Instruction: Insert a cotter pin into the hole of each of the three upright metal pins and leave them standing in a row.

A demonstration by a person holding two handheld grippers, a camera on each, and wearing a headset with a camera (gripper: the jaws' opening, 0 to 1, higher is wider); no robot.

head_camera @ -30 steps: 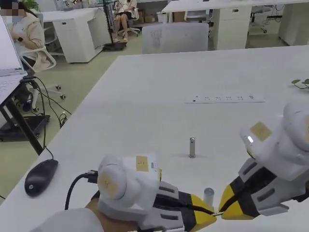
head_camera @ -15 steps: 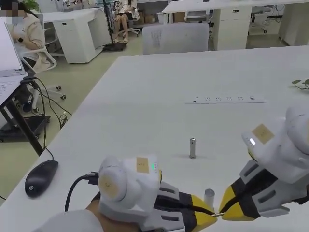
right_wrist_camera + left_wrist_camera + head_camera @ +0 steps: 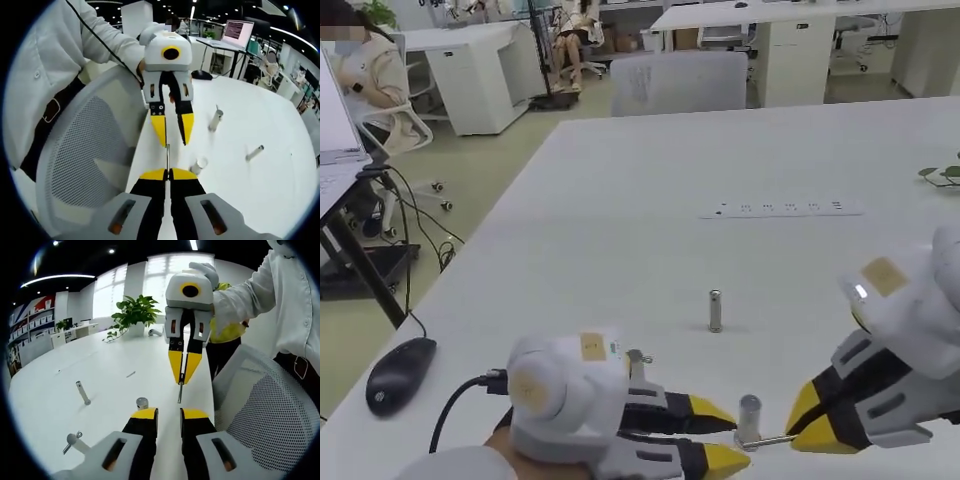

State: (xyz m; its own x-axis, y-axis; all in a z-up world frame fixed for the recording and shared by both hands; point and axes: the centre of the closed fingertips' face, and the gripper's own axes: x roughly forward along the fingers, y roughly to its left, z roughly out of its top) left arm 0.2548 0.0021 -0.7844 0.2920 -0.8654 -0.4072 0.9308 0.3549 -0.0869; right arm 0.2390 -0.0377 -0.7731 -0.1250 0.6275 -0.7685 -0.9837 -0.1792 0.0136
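Head view, nearest edge of bench (image 3: 620, 220): left claw (image 3: 728, 437) and right claw (image 3: 800, 435) face each other, tip to tip, near but apart.

Right claw: jaws closed on a cotter pin (image 3: 767, 439), held about level, free end pointing at the left claw. The right gripper view shows the same thin pin (image 3: 167, 155) running straight out from the closed jaws.

Left claw: jaws apart, nothing between them; the gap is plain in the left gripper view (image 3: 169, 415).

Nearest metal pin (image 3: 749, 410): upright on the bench, just beyond the two claws' tips and just behind the held cotter pin; no contact that I can make out.

Second metal pin (image 3: 636, 362): upright, behind the left claw's body, with a fitted cotter pin (image 3: 645, 358) through its top.

Third metal pin (image 3: 715, 310): upright, farther in, standing alone with a bare top.

Farther back: white power strip (image 3: 780, 208) lying flat. Black mouse (image 3: 400, 362) at the left edge.
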